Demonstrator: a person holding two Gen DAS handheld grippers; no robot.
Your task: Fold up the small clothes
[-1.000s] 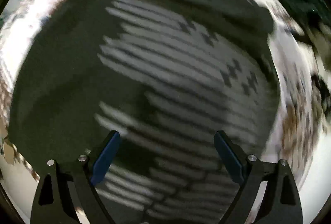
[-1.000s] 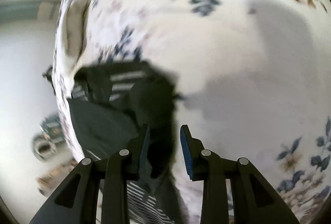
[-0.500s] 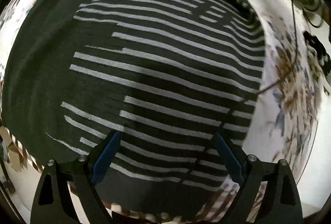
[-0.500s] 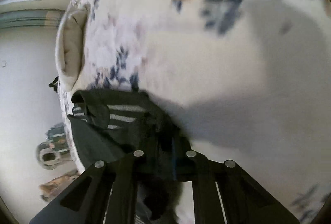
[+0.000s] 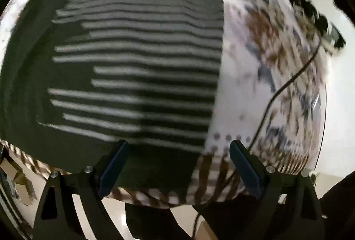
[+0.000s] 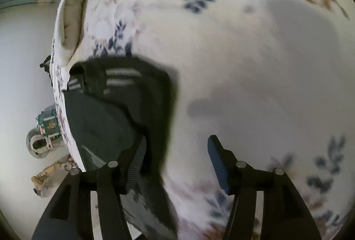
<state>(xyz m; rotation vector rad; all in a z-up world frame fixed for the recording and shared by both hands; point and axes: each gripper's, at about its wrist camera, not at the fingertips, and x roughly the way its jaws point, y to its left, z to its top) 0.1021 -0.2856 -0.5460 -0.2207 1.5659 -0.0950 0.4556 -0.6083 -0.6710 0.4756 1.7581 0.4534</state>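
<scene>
A dark green garment with white stripes (image 5: 133, 67) lies flat on a floral bedspread (image 5: 261, 62) and fills most of the left wrist view. My left gripper (image 5: 178, 158) is open and empty over its near right corner at the bed's edge. In the right wrist view the garment (image 6: 115, 111) lies at the left with a folded-over part. My right gripper (image 6: 176, 158) is open and empty; its left finger (image 6: 138, 155) is over the garment's right edge, and its right finger is over bare bedspread (image 6: 244, 62).
A thin black cable (image 5: 286, 84) runs across the bedspread at the right in the left wrist view. A beige pillow (image 6: 71, 18) lies at the far left of the bed. Objects stand on the floor (image 6: 43, 140) beyond the bed's edge.
My right gripper was shut on the garment's edge half a second ago and has opened and let it go. My left gripper has shifted right toward the garment's corner.
</scene>
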